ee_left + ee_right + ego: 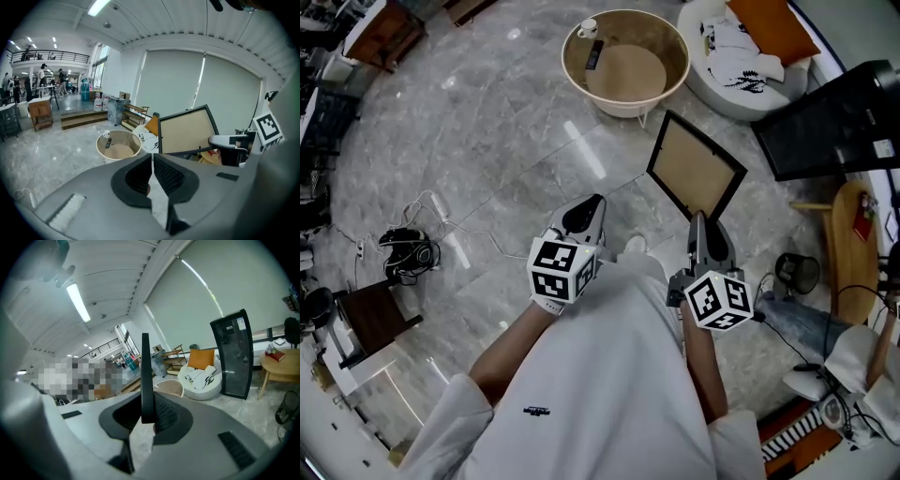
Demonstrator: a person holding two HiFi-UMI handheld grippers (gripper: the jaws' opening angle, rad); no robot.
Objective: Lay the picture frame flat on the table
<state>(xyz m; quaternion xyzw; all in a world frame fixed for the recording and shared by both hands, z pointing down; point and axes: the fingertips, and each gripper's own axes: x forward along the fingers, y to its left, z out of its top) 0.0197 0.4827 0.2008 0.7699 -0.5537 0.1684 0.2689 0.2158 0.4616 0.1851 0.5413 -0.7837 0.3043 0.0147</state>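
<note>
The picture frame (696, 167), a black rim around a brown board, hangs above the marble floor, tilted. My right gripper (697, 225) is shut on its lower edge. In the right gripper view the frame (145, 376) stands edge-on as a thin black bar between the pads of that gripper (147, 416). My left gripper (586, 211) hovers to the left of the frame, apart from it. The left gripper (153, 161) is shut, with nothing between its pads. From the left gripper view the frame (187, 130) shows its brown face, above the right gripper (229, 140).
A round beige table (675, 70) with a raised rim stands ahead, with a remote (593, 54) and a cup (587, 27) on it. A white seat with an orange cushion (741, 47), a black panel (830, 122) and a wooden side table (851, 248) stand at the right. Cables (412, 246) lie on the floor at the left.
</note>
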